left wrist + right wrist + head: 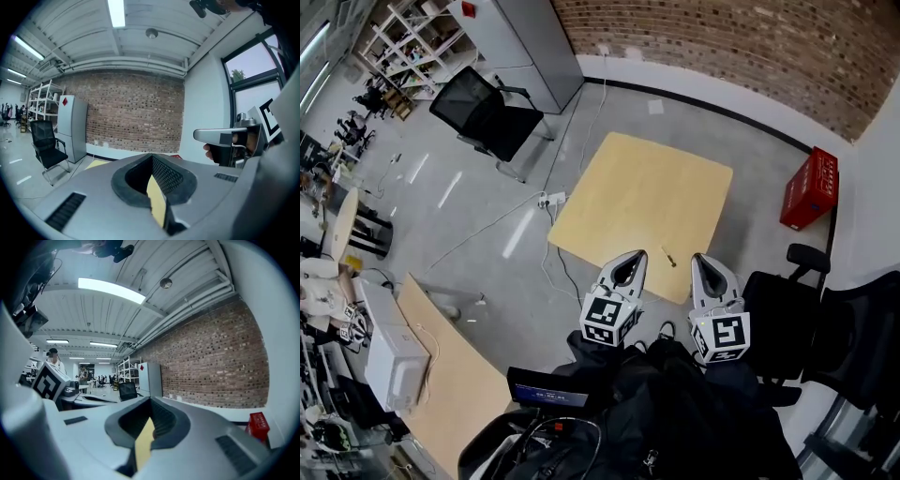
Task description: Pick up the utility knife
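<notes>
The utility knife [668, 257] is a small thin yellowish object lying on the light wooden table [647, 202], near its front edge. My left gripper [625, 270] hangs just left of the knife, over the table's near corner. My right gripper [710, 270] is just right of it. Both are held close to the body with jaws shut and nothing in them. The left gripper view shows shut jaws [151, 155], a sliver of yellow table beneath them, and the right gripper [225, 137] in a hand. In the right gripper view the jaws [150, 400] are also shut. The knife is hidden in both gripper views.
A black office chair [483, 112] and grey cabinet [530, 47] stand far left of the table. A power strip with cables [551, 199] lies by its left edge. A red crate [809, 187] sits at the right wall, black chairs [806, 309] near right.
</notes>
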Tool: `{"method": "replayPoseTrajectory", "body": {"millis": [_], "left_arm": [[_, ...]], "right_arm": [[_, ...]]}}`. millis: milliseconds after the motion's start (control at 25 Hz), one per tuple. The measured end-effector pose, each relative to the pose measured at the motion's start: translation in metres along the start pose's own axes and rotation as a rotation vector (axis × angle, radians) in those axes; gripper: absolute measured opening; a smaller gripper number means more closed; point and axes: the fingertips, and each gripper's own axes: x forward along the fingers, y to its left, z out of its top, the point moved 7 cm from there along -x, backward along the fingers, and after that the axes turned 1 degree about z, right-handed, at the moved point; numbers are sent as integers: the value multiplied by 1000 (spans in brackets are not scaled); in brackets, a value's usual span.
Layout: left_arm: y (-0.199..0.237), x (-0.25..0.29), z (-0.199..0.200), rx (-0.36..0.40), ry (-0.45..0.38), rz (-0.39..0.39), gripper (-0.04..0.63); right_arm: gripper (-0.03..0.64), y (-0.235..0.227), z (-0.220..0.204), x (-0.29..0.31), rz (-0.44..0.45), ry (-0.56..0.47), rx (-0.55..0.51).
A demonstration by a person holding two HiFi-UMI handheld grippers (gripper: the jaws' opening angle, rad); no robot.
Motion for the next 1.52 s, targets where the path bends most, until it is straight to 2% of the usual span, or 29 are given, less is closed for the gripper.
{"method": "replayPoseTrajectory", "body": {"millis": [360, 600, 920, 1520], "left_arm": [[17, 13, -19, -35, 52, 15, 0], [38, 12, -44, -93, 132, 6, 0], [63, 20, -94, -125, 259, 23, 0], [83, 29, -188, -217, 474, 15, 0]], "right_arm": [[3, 0, -20, 28, 25, 66, -9], [3, 9, -51, 46, 20, 159, 13], [3, 7, -112, 75, 38, 284, 37], [5, 9, -218, 109, 82, 528, 43]]}}
